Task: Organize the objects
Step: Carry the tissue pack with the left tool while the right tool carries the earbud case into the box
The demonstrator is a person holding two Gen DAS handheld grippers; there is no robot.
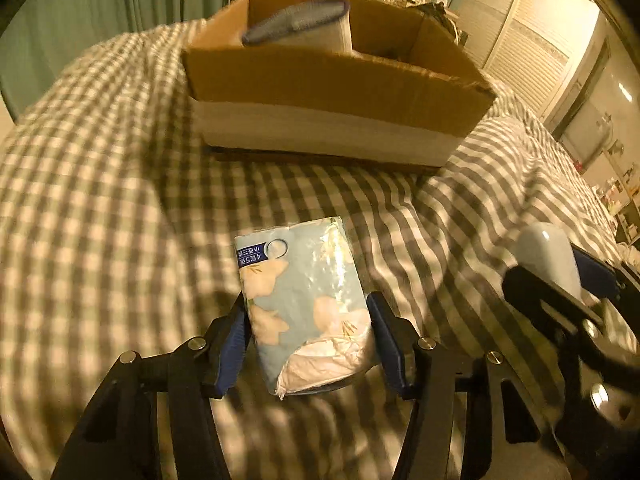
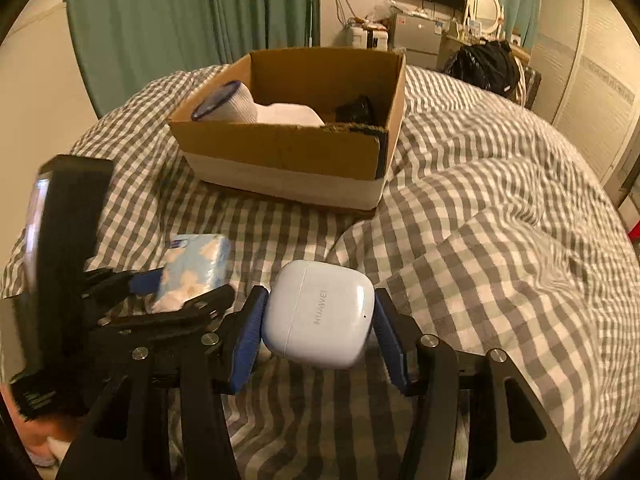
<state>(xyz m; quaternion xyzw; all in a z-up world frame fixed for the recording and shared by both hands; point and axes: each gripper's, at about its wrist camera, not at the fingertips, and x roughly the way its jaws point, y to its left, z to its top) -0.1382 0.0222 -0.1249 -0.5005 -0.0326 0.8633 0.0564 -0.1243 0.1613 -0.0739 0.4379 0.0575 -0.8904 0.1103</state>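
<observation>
My left gripper (image 1: 306, 332) is shut on a light-blue flowered tissue pack (image 1: 304, 304), held above the checked bedspread (image 1: 100, 208). My right gripper (image 2: 318, 320) is shut on a white Huawei earbuds case (image 2: 320, 314), also above the bed. The tissue pack shows in the right wrist view (image 2: 192, 270) at the left, with the left gripper's black frame (image 2: 132, 312) around it. The earbuds case shows at the right edge of the left wrist view (image 1: 548, 256). An open cardboard box (image 2: 280, 148) stands ahead on the bed; it holds a white sock with a blue cuff (image 2: 230, 104), a white item and a dark item (image 2: 356, 112).
The box also shows in the left wrist view (image 1: 332, 80), close ahead. Green curtains (image 2: 180, 20) hang behind the bed. A black bag (image 2: 484, 64), a mirror and a cluttered desk stand at the far right. Louvred wardrobe doors (image 1: 528, 52) line the right wall.
</observation>
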